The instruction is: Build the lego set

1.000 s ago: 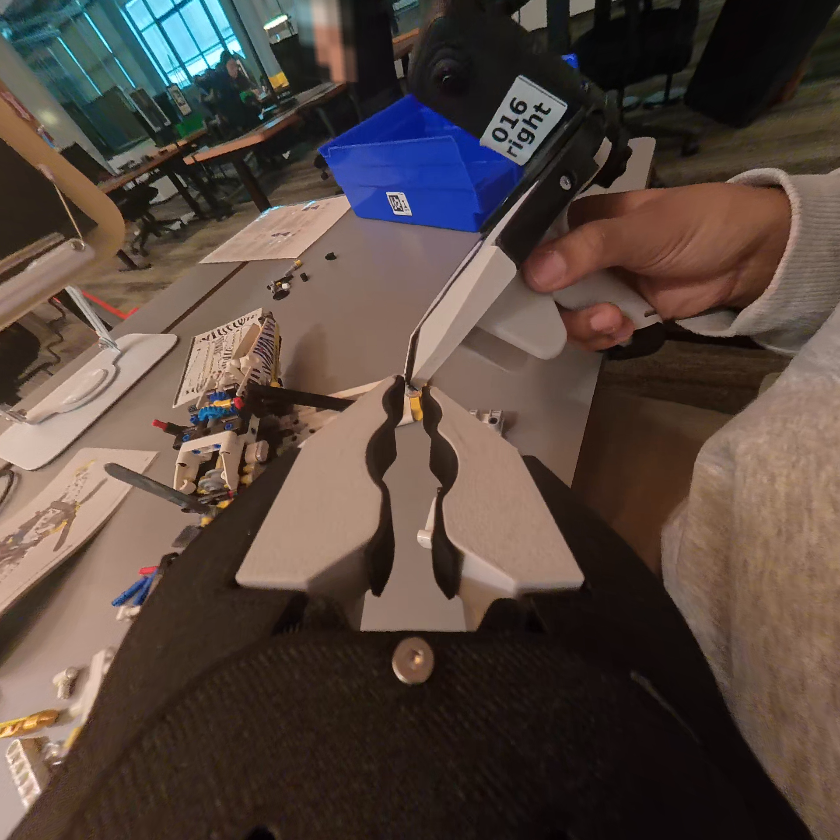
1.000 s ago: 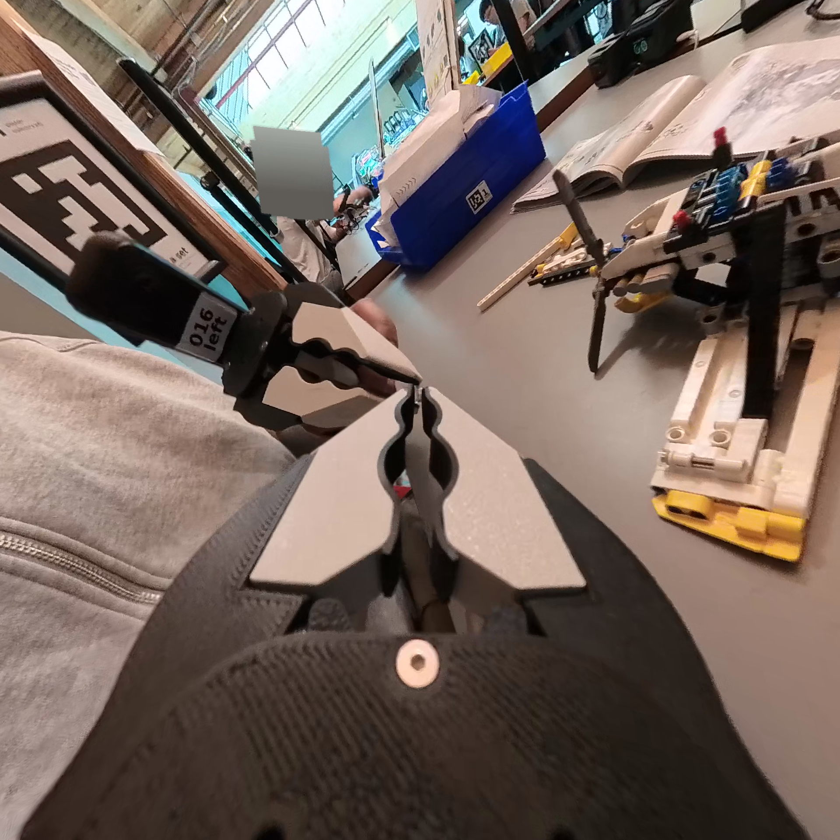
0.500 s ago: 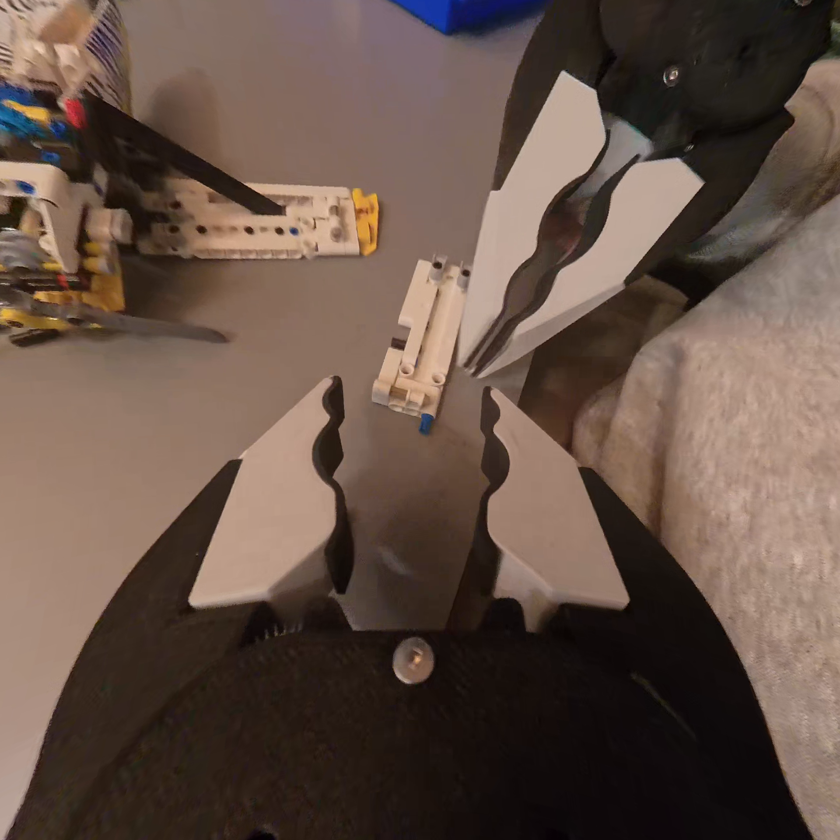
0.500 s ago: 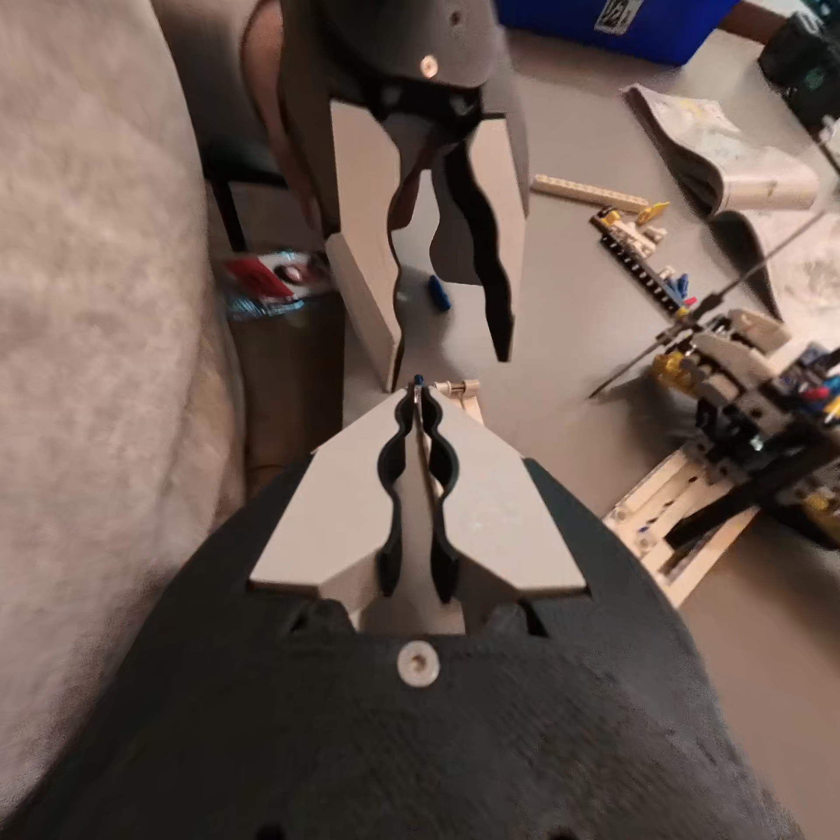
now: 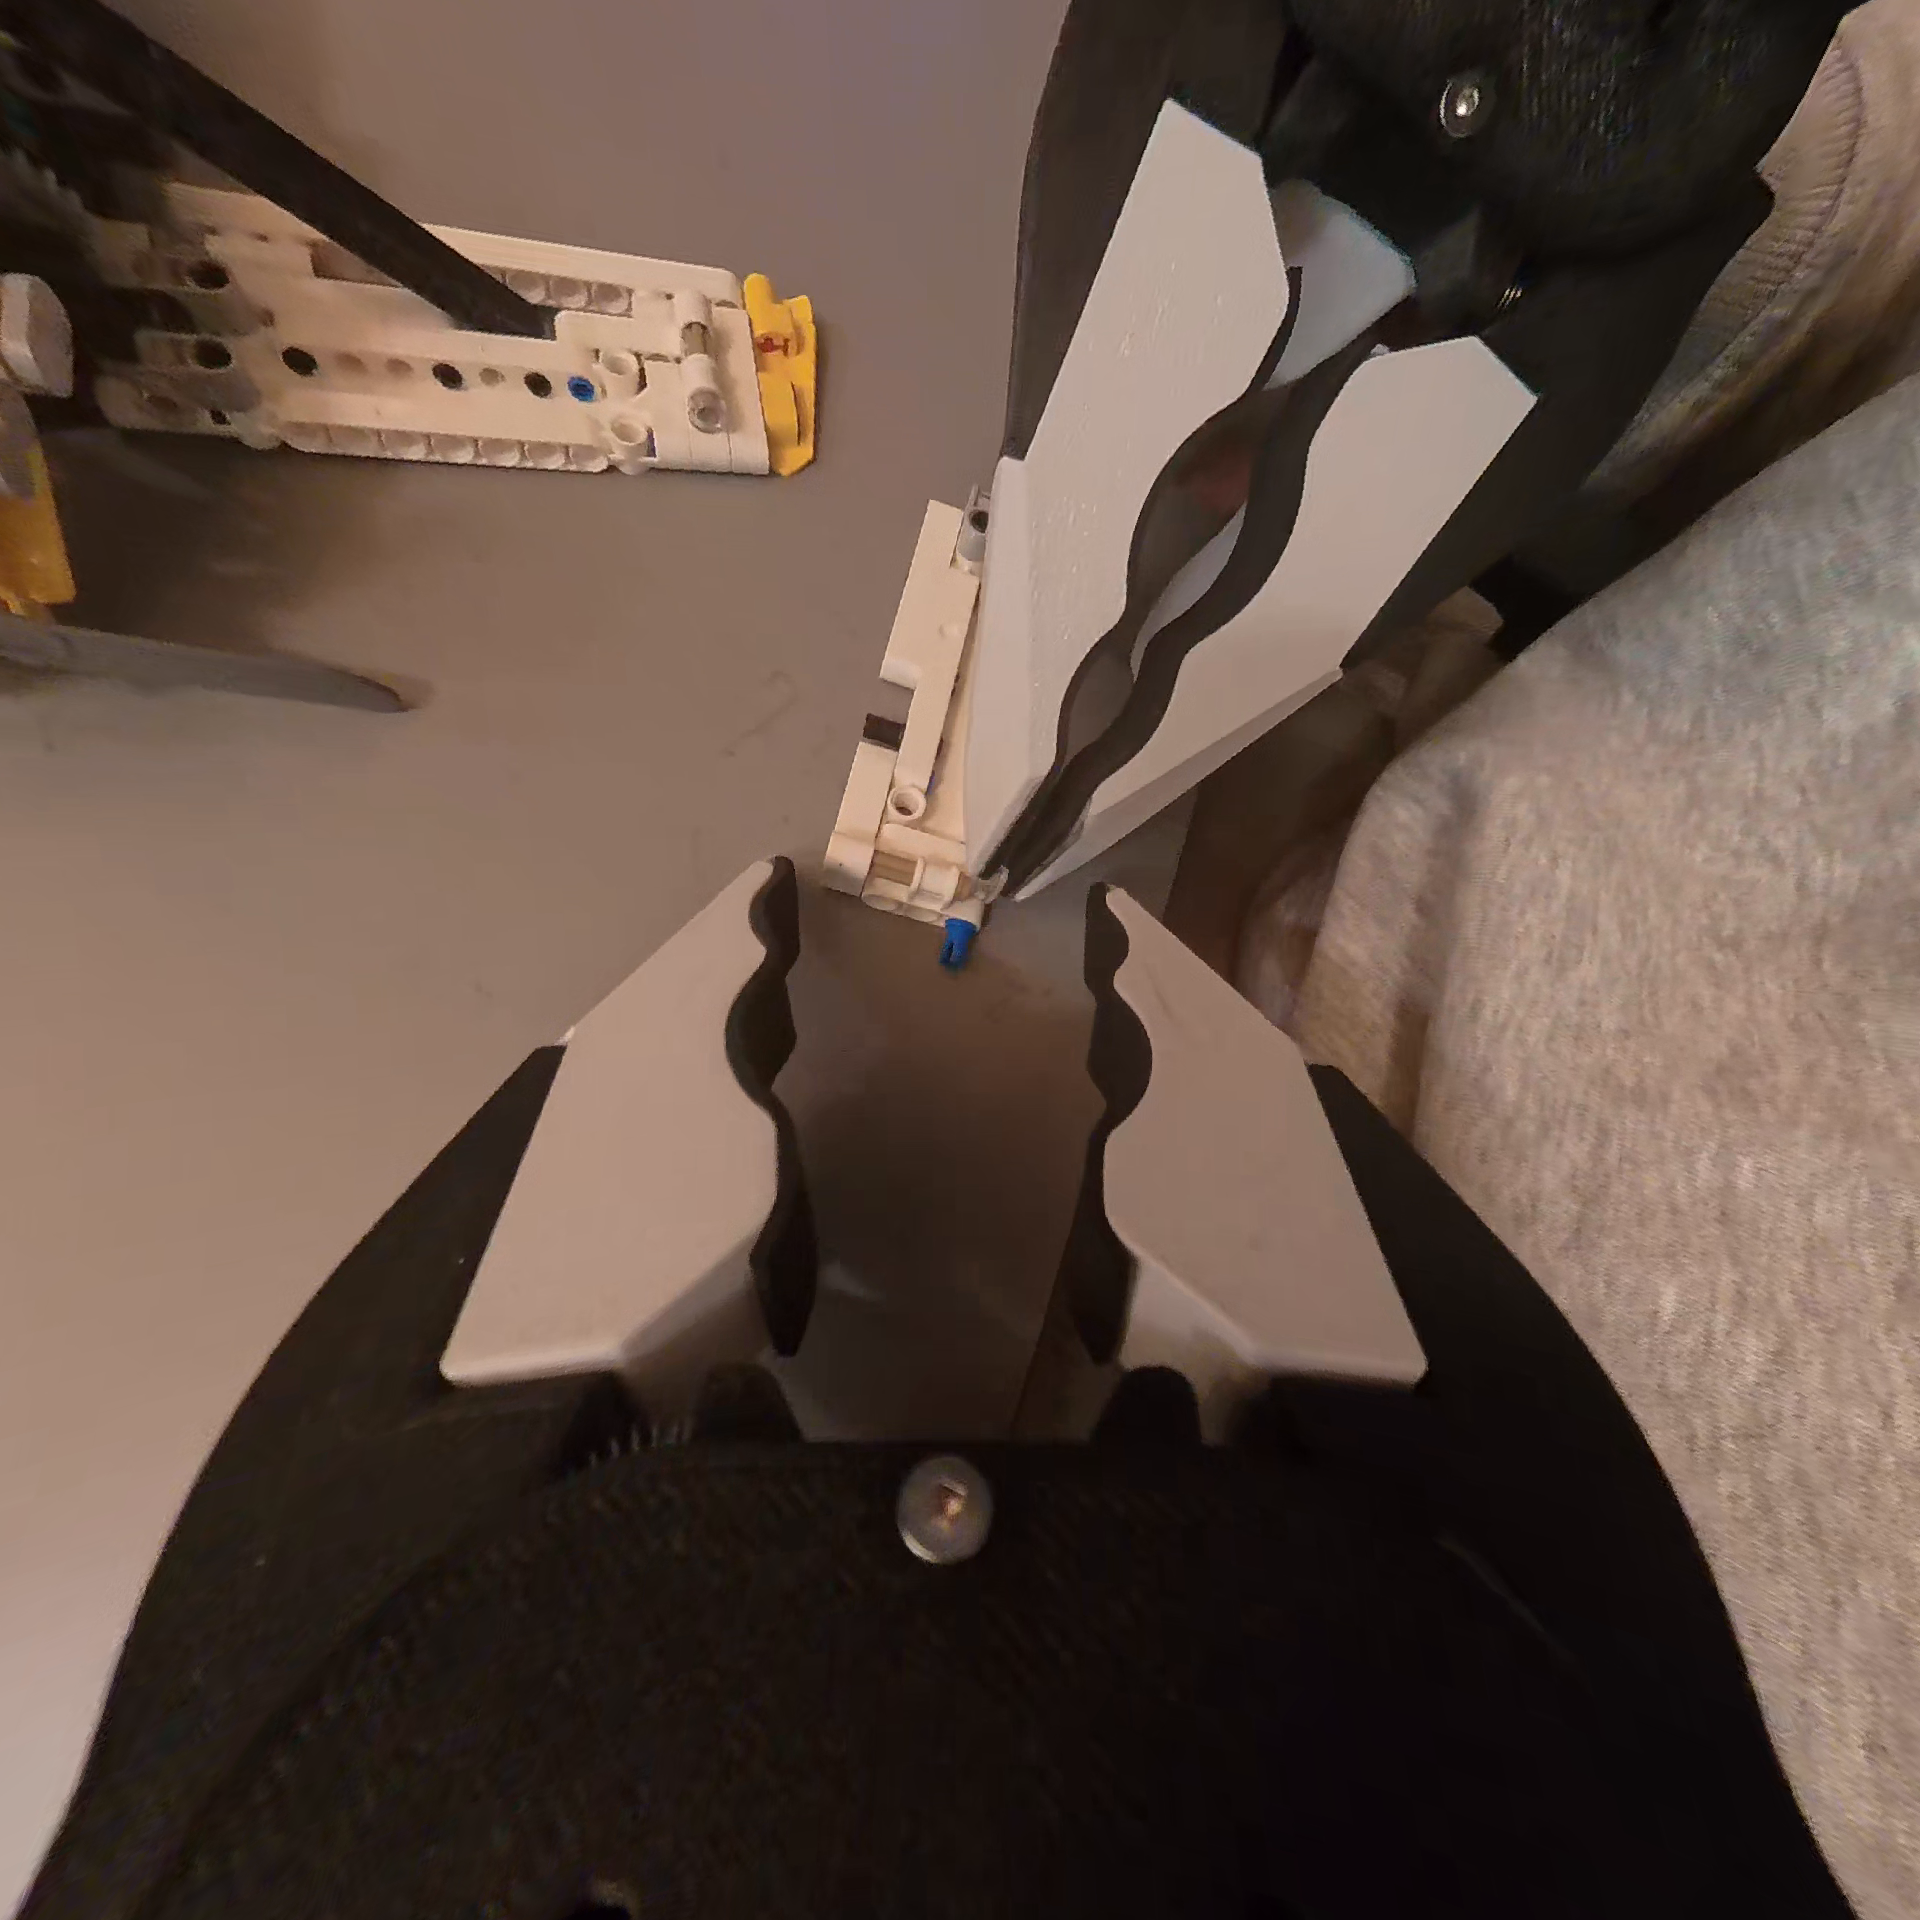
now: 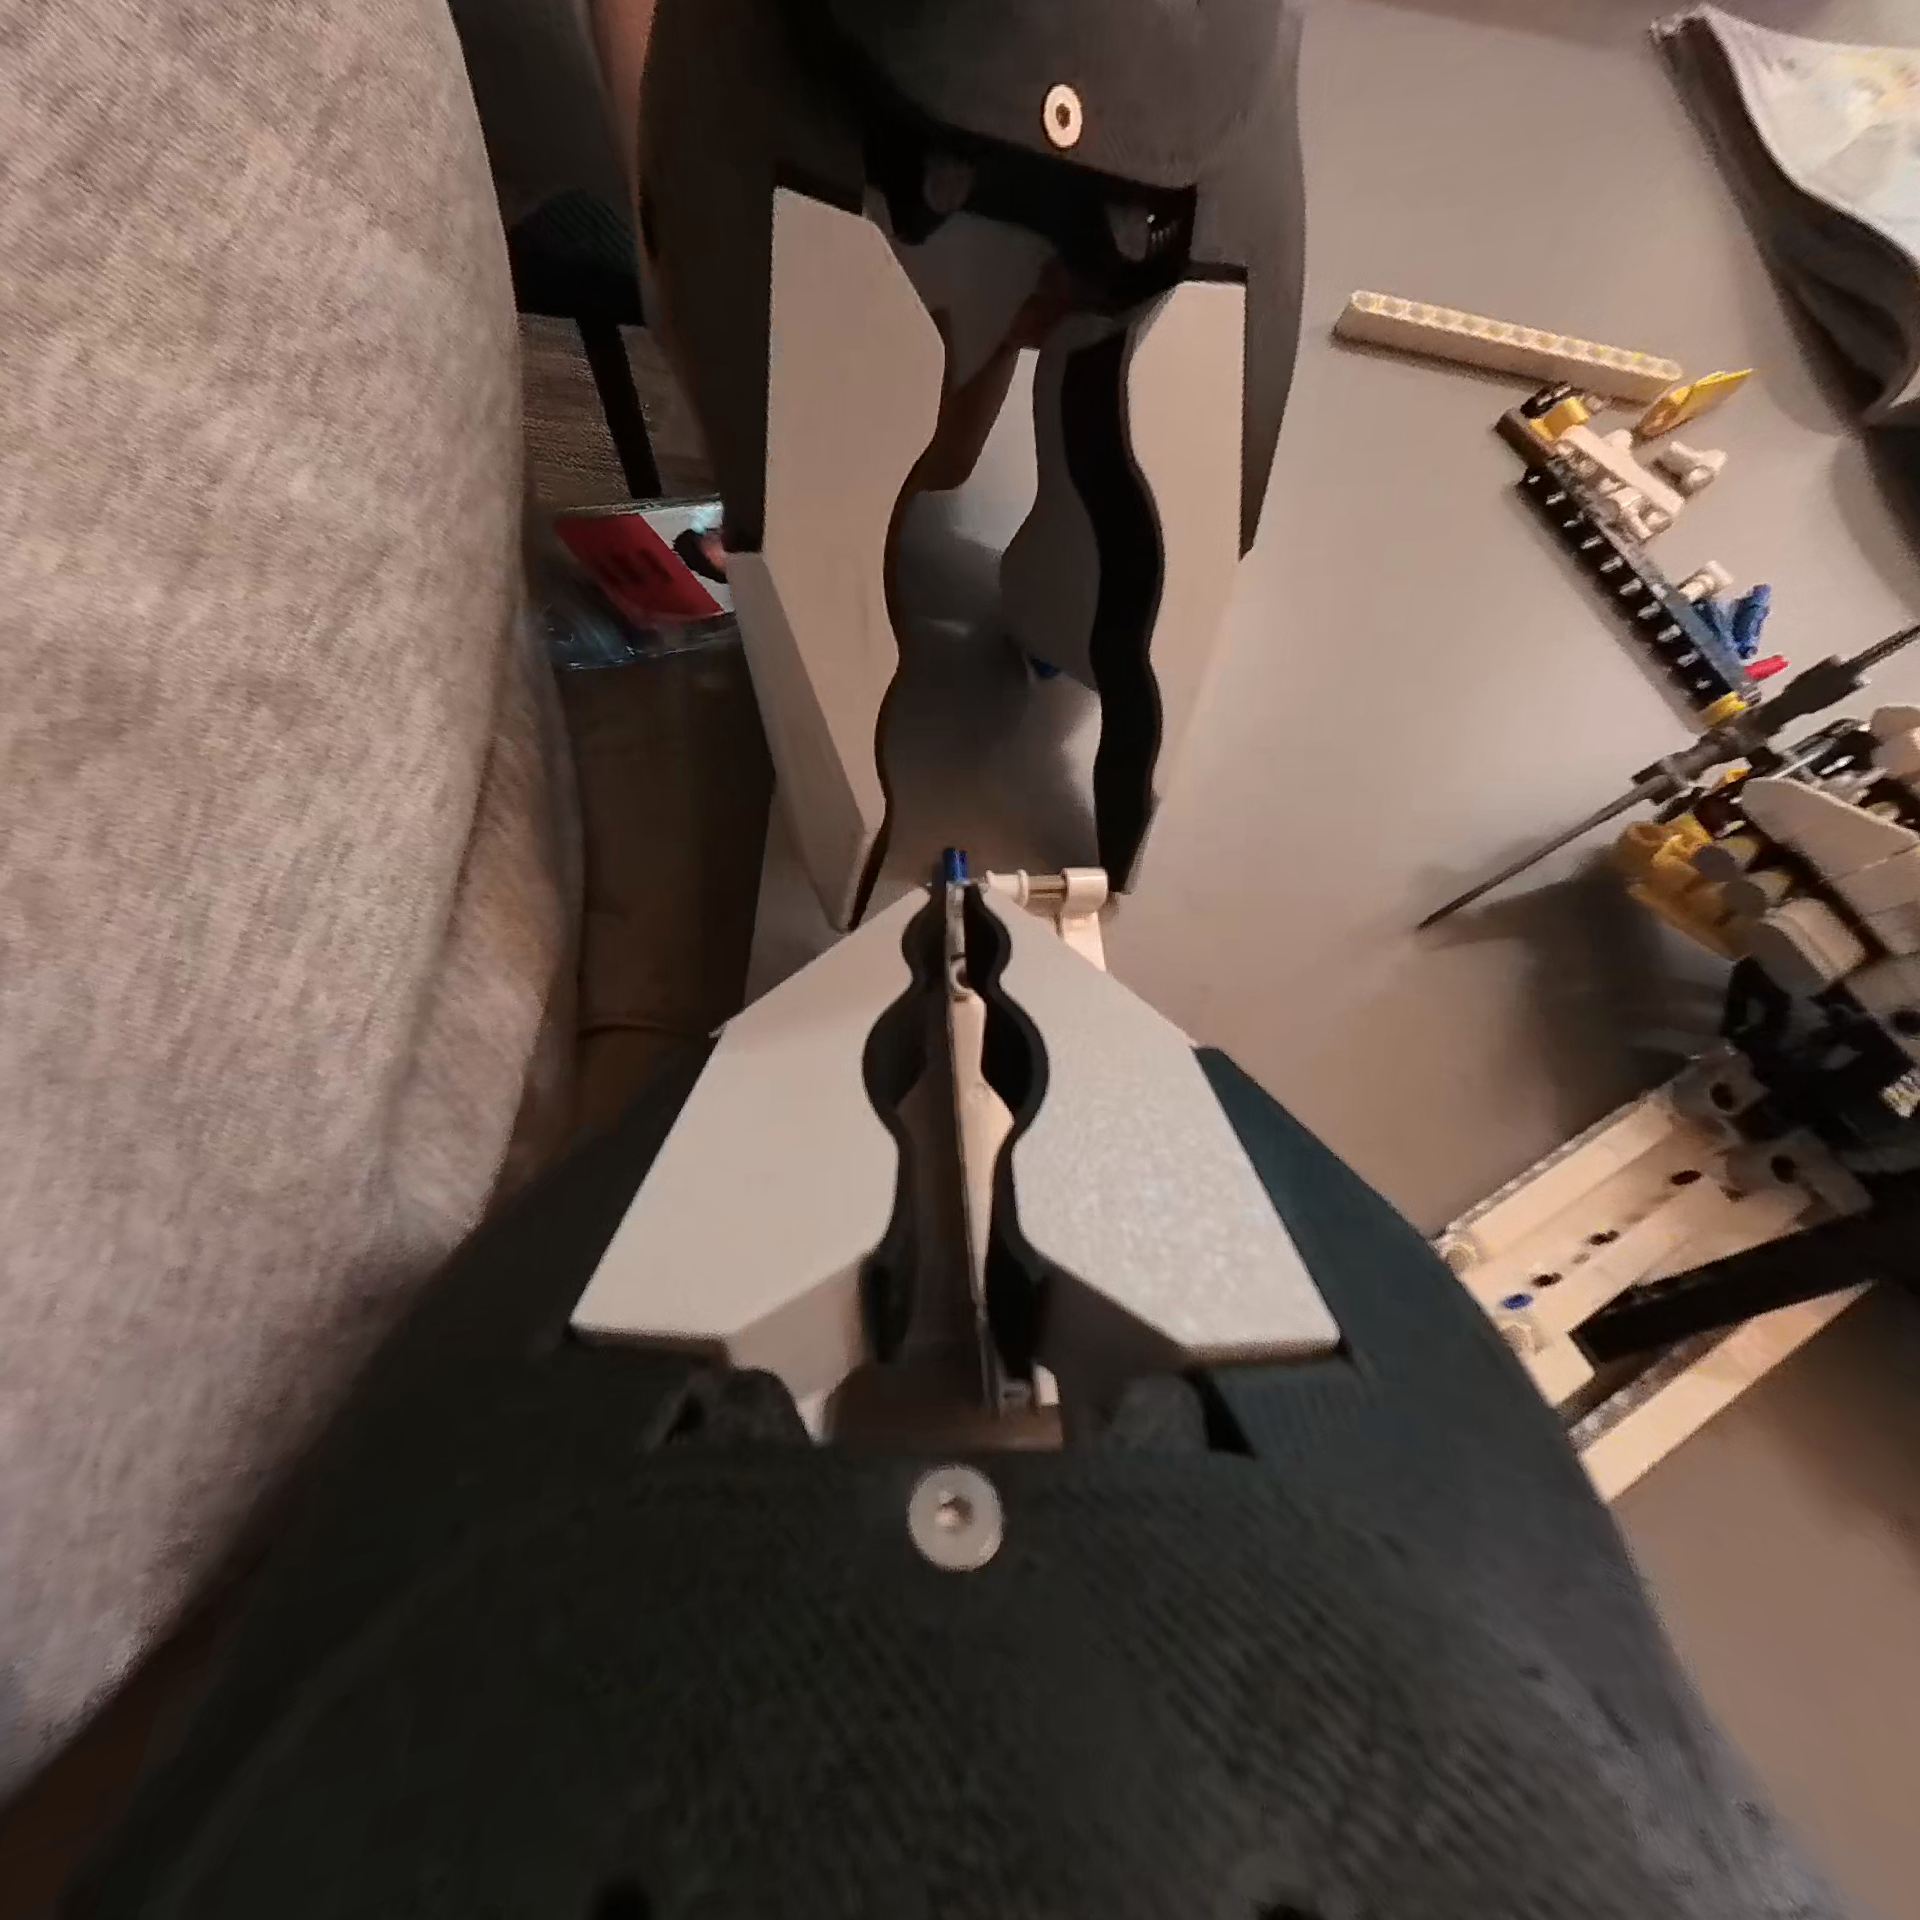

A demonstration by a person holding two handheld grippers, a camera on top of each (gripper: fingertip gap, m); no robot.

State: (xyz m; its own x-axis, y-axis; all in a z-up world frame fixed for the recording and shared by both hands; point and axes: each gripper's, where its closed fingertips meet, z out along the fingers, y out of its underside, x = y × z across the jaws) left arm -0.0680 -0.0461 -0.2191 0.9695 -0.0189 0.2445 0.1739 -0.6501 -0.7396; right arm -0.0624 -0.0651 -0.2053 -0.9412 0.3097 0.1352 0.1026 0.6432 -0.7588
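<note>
A small white lego subassembly [image 5: 914, 707] lies on the grey table [image 5: 364, 935], with a blue pin [image 5: 954, 940] sticking out of its near end. My left gripper [image 5: 940, 888] is open and empty, its fingers straddling that end just above the table. My right gripper [image 5: 1001, 883] comes in from the upper right, shut, with its tips touching the subassembly beside the pin. In the right wrist view the right gripper [image 6: 956, 894] points at the blue pin [image 6: 951, 862], with the subassembly [image 6: 1070, 904] and the open left gripper [image 6: 992, 888] just beyond. The main model's white base [image 5: 416, 353] ends in a yellow piece [image 5: 779, 364].
The person's grey sweater [image 5: 1610, 1039] fills the right side, at the table edge. The main model [image 6: 1766, 935] with a grey rotor blade [image 5: 208, 665] stands nearby. Loose parts [image 6: 1621, 520], a long tan beam [image 6: 1507, 348] and a booklet [image 6: 1818, 156] lie farther off. Another blue pin [image 6: 1044, 660] lies on the table.
A second ago both grippers were raised with tips together and the left was shut. Both have tilted down to the table, the left has opened, and both have closed in on the white subassembly.
</note>
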